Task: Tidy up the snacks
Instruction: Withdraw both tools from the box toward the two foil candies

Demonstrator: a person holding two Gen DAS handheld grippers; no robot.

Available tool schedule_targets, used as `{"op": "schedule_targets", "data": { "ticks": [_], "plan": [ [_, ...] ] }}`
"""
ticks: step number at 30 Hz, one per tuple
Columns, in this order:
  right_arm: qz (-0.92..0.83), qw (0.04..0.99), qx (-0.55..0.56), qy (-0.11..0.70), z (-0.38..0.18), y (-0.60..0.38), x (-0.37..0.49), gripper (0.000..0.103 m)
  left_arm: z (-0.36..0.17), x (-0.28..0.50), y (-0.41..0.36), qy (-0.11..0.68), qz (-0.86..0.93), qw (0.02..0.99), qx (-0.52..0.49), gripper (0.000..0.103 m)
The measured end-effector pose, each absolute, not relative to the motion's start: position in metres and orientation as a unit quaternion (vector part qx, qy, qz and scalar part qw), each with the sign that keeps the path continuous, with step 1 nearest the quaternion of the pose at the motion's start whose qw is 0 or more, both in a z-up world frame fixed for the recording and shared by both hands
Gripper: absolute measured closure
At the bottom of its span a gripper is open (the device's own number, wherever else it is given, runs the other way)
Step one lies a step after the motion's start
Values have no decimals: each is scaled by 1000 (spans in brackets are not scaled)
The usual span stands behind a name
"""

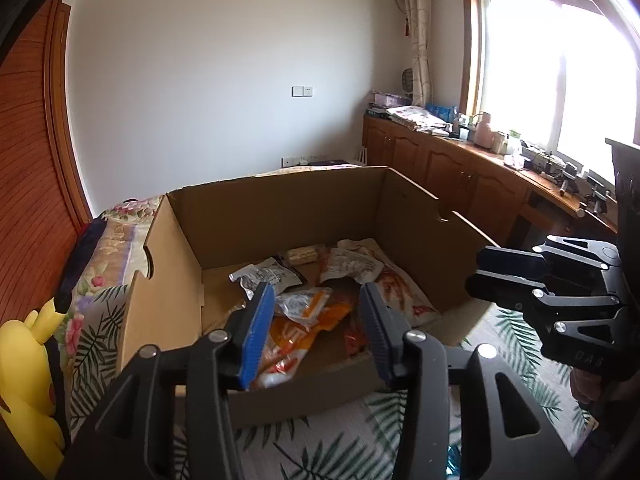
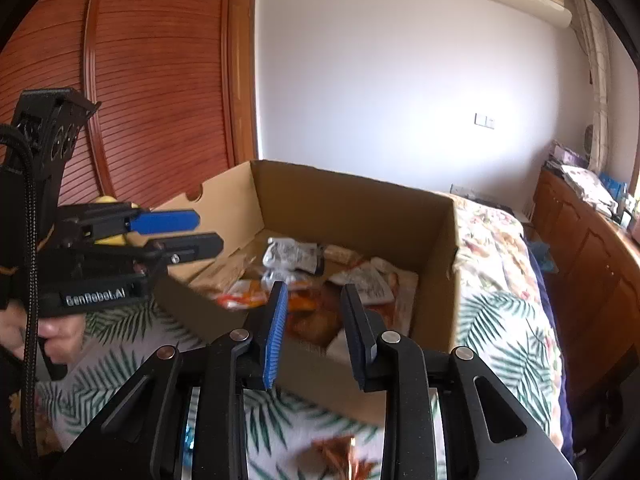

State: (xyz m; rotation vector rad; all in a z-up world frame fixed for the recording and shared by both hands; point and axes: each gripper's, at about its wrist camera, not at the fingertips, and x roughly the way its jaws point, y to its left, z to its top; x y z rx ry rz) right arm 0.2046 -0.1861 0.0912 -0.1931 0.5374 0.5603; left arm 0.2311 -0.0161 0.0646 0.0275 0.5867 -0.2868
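An open cardboard box (image 1: 280, 208) (image 2: 352, 208) stands on the bed. Inside lie several snack packets: an orange one (image 1: 288, 340), a white-and-black one (image 1: 268, 274), a white-and-red one (image 1: 360, 264). My left gripper (image 1: 316, 320) hovers just before the box's near wall, its jaws open with nothing between them. From the right wrist view the left gripper (image 2: 210, 232) sits over the box's left wall. My right gripper (image 2: 314, 320) hangs before the near wall too, open and empty; the left wrist view shows the right gripper (image 1: 474, 272) beside the box's right wall. A brown-orange packet (image 2: 336, 456) lies on the bedsheet below the right gripper.
The leaf-patterned bedsheet (image 1: 340, 440) surrounds the box. A yellow plush toy (image 1: 24, 360) sits at the left. Wooden cabinets (image 1: 460, 168) with clutter run under the window on the right. A louvred wooden wardrobe (image 2: 152, 80) stands behind. A person's hand (image 2: 52, 332) grips the left tool.
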Motion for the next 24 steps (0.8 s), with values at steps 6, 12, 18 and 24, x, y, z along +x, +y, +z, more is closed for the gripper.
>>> {"op": "schedule_targets", "data": {
  "ticks": [6,12,18,24],
  "plan": [
    [261,923,-95,265,92,-206,181,76,64,201,-16,287,-148,946,8,48],
    [252,922,-96,279,79,-219,168,74,49,178,-19,299,-153,942,13,47],
    [244,916,-98,304,52,-225,165,74,17,157,-23,326,-151,933,17,47],
    [243,907,-104,329,30,-227,171,74,-4,149,-26,350,-155,924,14,47]
  ]
}}
